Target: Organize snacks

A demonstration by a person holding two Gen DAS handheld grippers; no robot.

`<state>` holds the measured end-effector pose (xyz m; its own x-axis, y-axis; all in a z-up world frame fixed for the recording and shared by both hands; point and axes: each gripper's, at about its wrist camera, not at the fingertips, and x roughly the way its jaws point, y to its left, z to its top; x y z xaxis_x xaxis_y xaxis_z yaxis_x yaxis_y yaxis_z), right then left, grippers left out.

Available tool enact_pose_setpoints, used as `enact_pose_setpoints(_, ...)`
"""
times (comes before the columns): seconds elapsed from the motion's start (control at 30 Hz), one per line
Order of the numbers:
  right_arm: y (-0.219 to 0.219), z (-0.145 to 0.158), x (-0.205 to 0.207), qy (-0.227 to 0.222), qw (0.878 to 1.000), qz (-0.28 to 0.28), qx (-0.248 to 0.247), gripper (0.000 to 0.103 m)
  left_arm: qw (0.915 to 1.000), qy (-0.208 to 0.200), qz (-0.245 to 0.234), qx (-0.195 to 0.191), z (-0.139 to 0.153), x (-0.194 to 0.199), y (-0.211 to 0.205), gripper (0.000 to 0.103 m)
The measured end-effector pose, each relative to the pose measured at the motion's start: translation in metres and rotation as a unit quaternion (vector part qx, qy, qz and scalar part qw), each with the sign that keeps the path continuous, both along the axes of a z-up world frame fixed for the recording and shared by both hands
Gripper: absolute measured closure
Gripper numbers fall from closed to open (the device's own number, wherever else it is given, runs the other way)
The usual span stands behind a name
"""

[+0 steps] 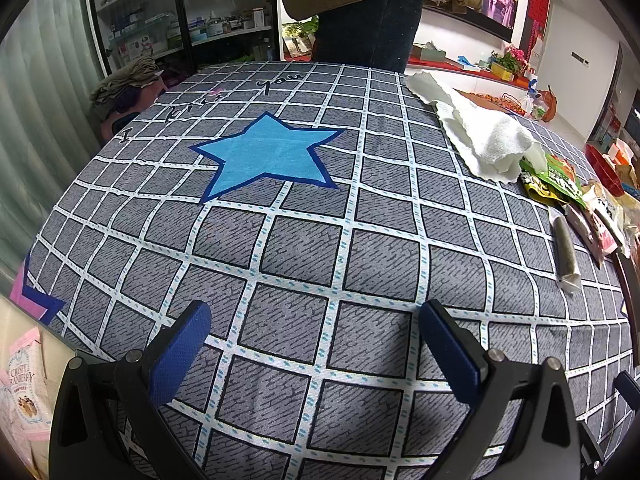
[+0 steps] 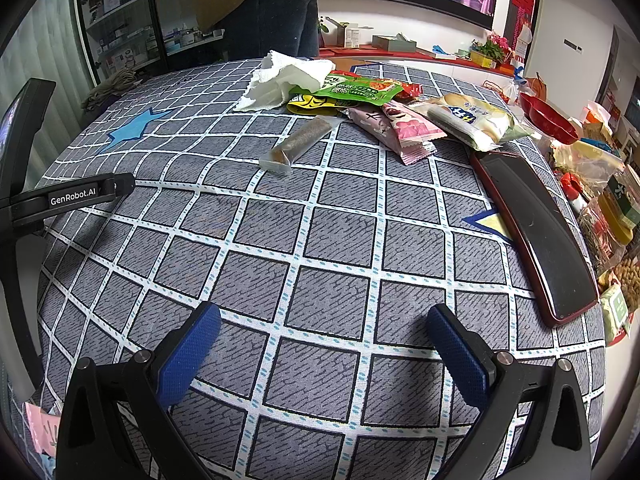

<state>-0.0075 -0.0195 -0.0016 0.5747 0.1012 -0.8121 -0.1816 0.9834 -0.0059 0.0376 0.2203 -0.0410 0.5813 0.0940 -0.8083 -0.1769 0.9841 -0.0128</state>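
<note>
**Approach to the first snack pick**

Both tongs, left (image 1: 316,346) and right (image 2: 324,350), stand spread wide and empty above the checked counter cloth (image 2: 304,240). The brown snack bar (image 2: 298,144) lies alone, just in front of the snack pile (image 2: 400,112) beside the paper towel (image 2: 288,76). It is probably the easiest first pick; grip across its narrow width. Cloth nearer than the bar is bare. The phone (image 2: 532,232) lies toward the counter's right edge.

The right gripper (image 2: 322,336) hung spread wide over the checked cloth (image 2: 280,240), holding nothing. At twelve o'clock lay a brown bar (image 2: 298,145); past it, a snack pile (image 2: 400,112). A phone (image 2: 532,228) lay at two.
</note>
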Motion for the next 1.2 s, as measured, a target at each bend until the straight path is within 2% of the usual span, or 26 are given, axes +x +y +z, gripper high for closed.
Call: enact_pose_setpoints(1.2, -0.0002, -0.0002, 0.0001, 0.0, 1.0, 0.0, -0.001, 0.0, 1.0, 0.0, 0.001, 0.0, 0.0012, 0.0003, -0.0005, 0.0)
